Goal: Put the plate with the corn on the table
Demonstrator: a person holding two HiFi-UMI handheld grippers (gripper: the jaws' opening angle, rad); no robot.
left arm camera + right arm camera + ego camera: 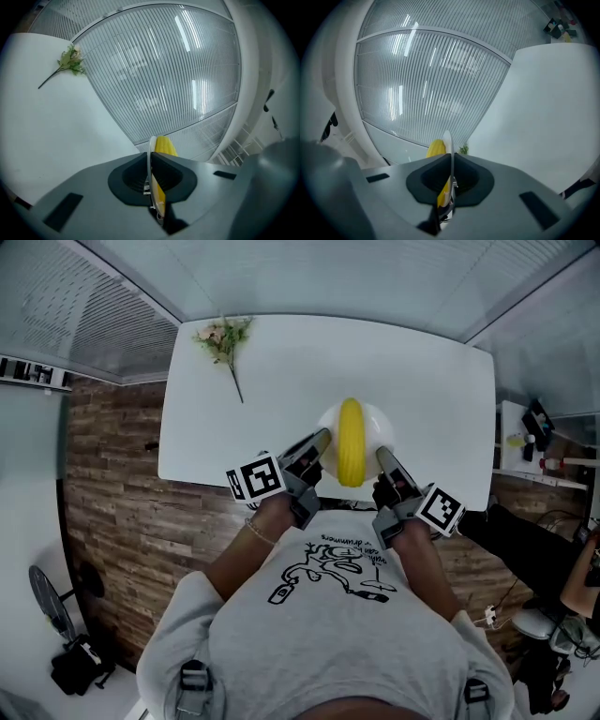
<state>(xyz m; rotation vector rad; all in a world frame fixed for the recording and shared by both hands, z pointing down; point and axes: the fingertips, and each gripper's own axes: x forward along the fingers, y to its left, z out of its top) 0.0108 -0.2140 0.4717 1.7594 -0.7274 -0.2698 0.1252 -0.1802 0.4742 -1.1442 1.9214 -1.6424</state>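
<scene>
A white plate [371, 420] carries a yellow corn cob [350, 440] above the near part of the white table [281, 362]. My left gripper [324, 438] is shut on the plate's left rim, and my right gripper [382, 455] is shut on its right rim. Seen edge-on in the left gripper view, the plate [150, 154] runs between the jaws with the corn [164, 146] behind it. In the right gripper view the plate's rim [449, 145] is likewise clamped, and the corn [436, 149] shows to its left.
A sprig of artificial flowers [225, 341] lies at the table's far left corner, also visible as flowers [70, 63] in the left gripper view. Ribbed glass walls surround the table. A side shelf with small items [536, 432] stands to the right.
</scene>
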